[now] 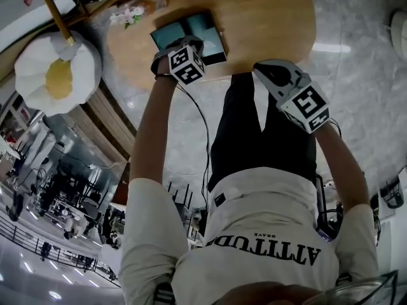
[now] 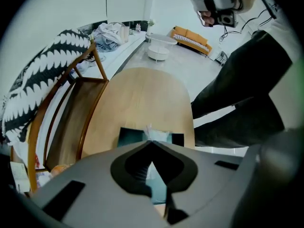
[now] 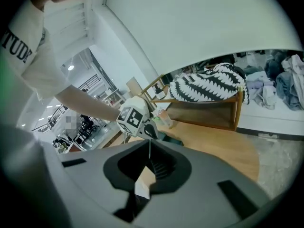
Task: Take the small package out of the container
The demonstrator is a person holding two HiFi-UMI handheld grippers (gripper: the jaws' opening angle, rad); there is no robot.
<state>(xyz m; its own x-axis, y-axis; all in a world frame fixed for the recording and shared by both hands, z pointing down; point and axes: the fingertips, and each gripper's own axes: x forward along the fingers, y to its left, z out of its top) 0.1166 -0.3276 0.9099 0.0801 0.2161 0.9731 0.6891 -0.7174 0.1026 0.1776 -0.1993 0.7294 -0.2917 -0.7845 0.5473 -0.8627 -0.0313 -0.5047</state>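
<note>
Cushions come first at the left: one shaped like a fried egg point(image 1: 57, 72) beside the table, and one with black and white stripes point(image 2: 42, 80) on one wooden chair point(image 2: 71, 122). One round wooden table point(image 1: 267, 18) carries one small bottle point(image 1: 137, 11) near its edge and, right of it, one dark container point(image 1: 213, 37) with a teal inside.

There are two grippers. The left gripper point(image 2: 151, 142) hangs over the container and points steeply down. Its jaws are pressed together on the edge of one small package point(image 2: 159, 136), pale and crumpled, which shows just past the jaw tips, in front of the teal inside. Whether the package is fully above the rim, I cannot tell.

In the head view the left gripper covers the container's near part, and in its own view its gray body hides the container's lower part.

Further right, off the table edge, the right gripper point(image 3: 149, 148) has its jaws together with nothing between them.
</note>
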